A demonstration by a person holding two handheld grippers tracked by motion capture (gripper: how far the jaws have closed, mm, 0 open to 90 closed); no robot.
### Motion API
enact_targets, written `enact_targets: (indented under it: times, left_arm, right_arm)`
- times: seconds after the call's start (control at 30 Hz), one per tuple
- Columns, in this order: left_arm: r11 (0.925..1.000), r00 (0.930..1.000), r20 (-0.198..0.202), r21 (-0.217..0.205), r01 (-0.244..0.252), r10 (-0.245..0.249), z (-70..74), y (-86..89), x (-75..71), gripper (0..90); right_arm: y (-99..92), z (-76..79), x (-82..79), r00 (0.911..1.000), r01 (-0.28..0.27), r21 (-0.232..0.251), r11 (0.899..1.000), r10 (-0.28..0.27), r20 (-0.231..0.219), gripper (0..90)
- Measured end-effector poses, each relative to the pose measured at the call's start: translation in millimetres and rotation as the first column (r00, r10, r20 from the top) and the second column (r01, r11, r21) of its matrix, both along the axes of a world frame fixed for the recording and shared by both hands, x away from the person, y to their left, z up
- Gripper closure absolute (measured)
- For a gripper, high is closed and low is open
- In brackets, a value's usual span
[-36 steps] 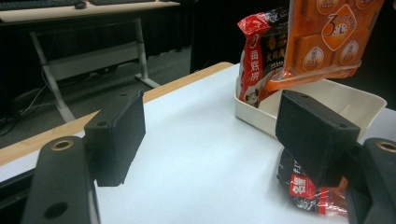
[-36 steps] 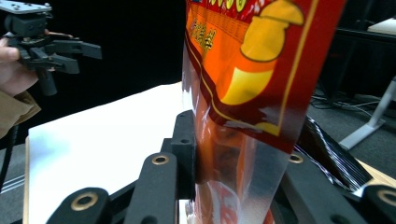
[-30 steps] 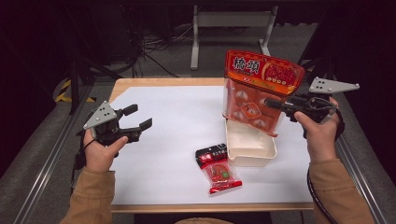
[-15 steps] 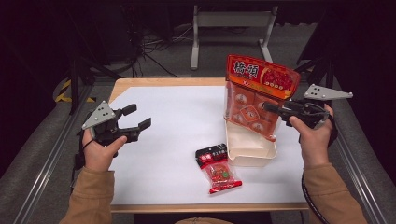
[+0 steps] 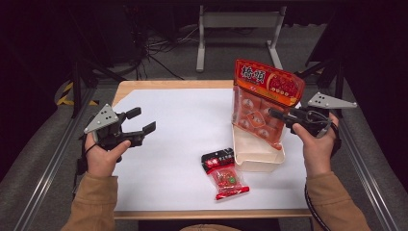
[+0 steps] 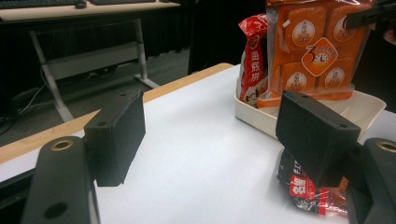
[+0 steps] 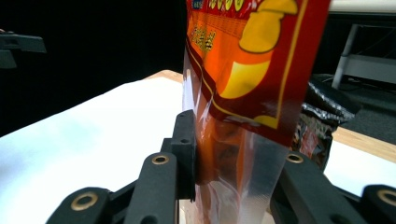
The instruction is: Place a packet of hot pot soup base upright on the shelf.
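A big orange snack bag (image 5: 262, 103) hangs upright, its lower end down inside the white tray (image 5: 257, 159). My right gripper (image 5: 275, 114) is shut on the bag's right side; in the right gripper view the pads (image 7: 187, 154) pinch the clear film of the bag (image 7: 252, 60). The left gripper (image 5: 143, 120) is held open above the table's left part, nothing between its jaws (image 6: 217, 140). A small red and black snack packet (image 5: 223, 175) lies flat on the white sheet, in front of the tray.
In the left gripper view another red packet (image 6: 252, 56) stands in the tray (image 6: 261, 121), behind the orange bag (image 6: 308, 46). A white sheet (image 5: 183, 139) covers the wooden table. A metal stand (image 5: 235, 29) is beyond the far edge.
My right hand has come down a little with the orange bag, bringing its lower end further into the tray. The left hand has stayed where it was.
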State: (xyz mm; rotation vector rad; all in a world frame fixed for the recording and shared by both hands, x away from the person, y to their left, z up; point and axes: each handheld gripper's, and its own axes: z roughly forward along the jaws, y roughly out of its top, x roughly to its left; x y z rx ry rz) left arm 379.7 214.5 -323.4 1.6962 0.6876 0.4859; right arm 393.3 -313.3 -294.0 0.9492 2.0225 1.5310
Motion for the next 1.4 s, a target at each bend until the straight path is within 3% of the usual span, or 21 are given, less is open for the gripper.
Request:
enact_targets:
  times: [0.37, 0.73, 0.93, 1.27, 1.4]
  left_arm:
    - [1.0000, 1.0000, 0.000, 0.007, 0.002, -0.002, -0.2, -0.7, 0.1, 25.0]
    - [0.9997, 0.9998, -0.013, 0.022, 0.014, -0.013, -2.7, -5.8, 2.1, 25.3]
    - [0.9996, 0.9997, -0.014, 0.023, 0.020, -0.019, -3.1, -8.6, 3.5, 25.3]
    - [0.9990, 0.9993, -0.018, 0.030, 0.034, -0.034, -4.1, -13.1, 6.5, 25.2]
    - [0.9987, 0.9990, -0.019, 0.033, 0.040, -0.039, -4.4, -14.7, 7.4, 24.9]
  right_arm:
    - [0.6, -20.4, -0.1, 0.9996, 0.025, -0.017, 1.000, -0.026, -0.013, 70.1]
    - [-2.9, -29.7, -4.2, 0.9989, 0.045, -0.011, 0.999, -0.045, -0.010, 70.0]
    - [0.8, -36.6, -5.4, 0.9984, 0.055, -0.052, 0.997, -0.055, -0.013, 70.0]
    - [3.0, -47.9, -6.6, 0.9988, 0.046, -0.052, 0.998, -0.047, -0.015, 69.9]
    - [8.7, -57.2, -5.6, 0.9989, 0.037, -0.087, 0.995, -0.040, -0.024, 69.9]
